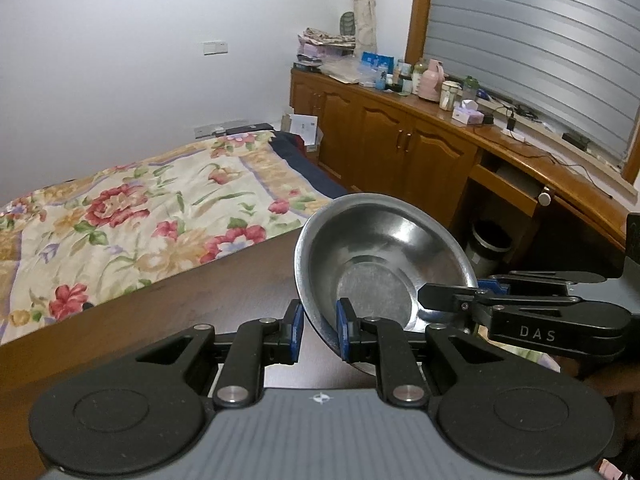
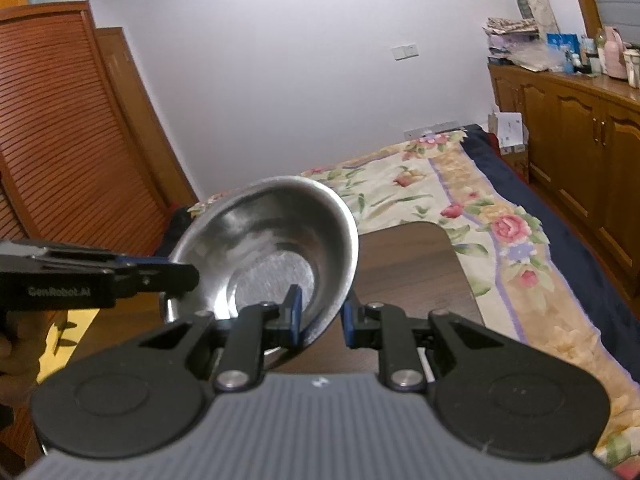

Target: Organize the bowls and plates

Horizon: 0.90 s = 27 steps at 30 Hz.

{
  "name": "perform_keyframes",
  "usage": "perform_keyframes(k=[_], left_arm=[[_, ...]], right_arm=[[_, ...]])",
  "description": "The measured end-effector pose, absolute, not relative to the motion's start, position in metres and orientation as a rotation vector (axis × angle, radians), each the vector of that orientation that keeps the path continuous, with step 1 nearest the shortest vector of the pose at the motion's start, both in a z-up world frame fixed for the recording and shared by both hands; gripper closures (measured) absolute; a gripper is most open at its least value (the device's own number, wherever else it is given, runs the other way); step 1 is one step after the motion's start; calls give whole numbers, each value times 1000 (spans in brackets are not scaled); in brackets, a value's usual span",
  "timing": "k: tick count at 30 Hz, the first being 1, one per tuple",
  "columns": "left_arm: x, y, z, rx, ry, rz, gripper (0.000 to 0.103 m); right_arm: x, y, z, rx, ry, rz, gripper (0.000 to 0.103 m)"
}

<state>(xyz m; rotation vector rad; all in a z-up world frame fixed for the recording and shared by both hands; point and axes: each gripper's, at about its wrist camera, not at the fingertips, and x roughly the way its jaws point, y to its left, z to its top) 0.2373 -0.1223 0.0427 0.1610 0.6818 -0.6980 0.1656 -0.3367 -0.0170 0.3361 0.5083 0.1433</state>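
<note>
A stainless steel bowl (image 1: 380,260) is held tilted above the dark wooden table (image 1: 192,304), gripped from two sides at once. The left gripper (image 1: 318,330) straddles the near rim, one blue pad (image 1: 343,328) inside the bowl and the other outside; the jaws stand clamped on the wall, or very close to it. The right gripper (image 2: 320,316) takes the rim at a different point in the same manner, one pad (image 2: 295,312) inside against the wall, the outer one possibly with a small gap; I judge it closed on the bowl.

In the left wrist view the right gripper enters from the right edge and meets the rim. In the right wrist view the left gripper (image 2: 176,274) enters from the left edge.

The bowl tips its opening toward the cameras, its base angled away toward the floral bedspread (image 1: 140,216). Whether its lower edge touches the table cannot be told; it appears lifted clear, near the table's far edge.

Judgement: the double hold suggests a handover between hands, or a steadying of a thin, slippery wall that one pinch would let swing. No plates or other bowls are visible, so the destination is unknown.
</note>
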Motion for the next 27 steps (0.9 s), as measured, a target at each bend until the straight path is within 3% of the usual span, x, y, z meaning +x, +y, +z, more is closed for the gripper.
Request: perform_keyframes(k=[27], left_arm=[[131, -55, 4, -2, 705, -676, 83]], right_arm=[[107, -313, -31, 318, 556, 334, 86]])
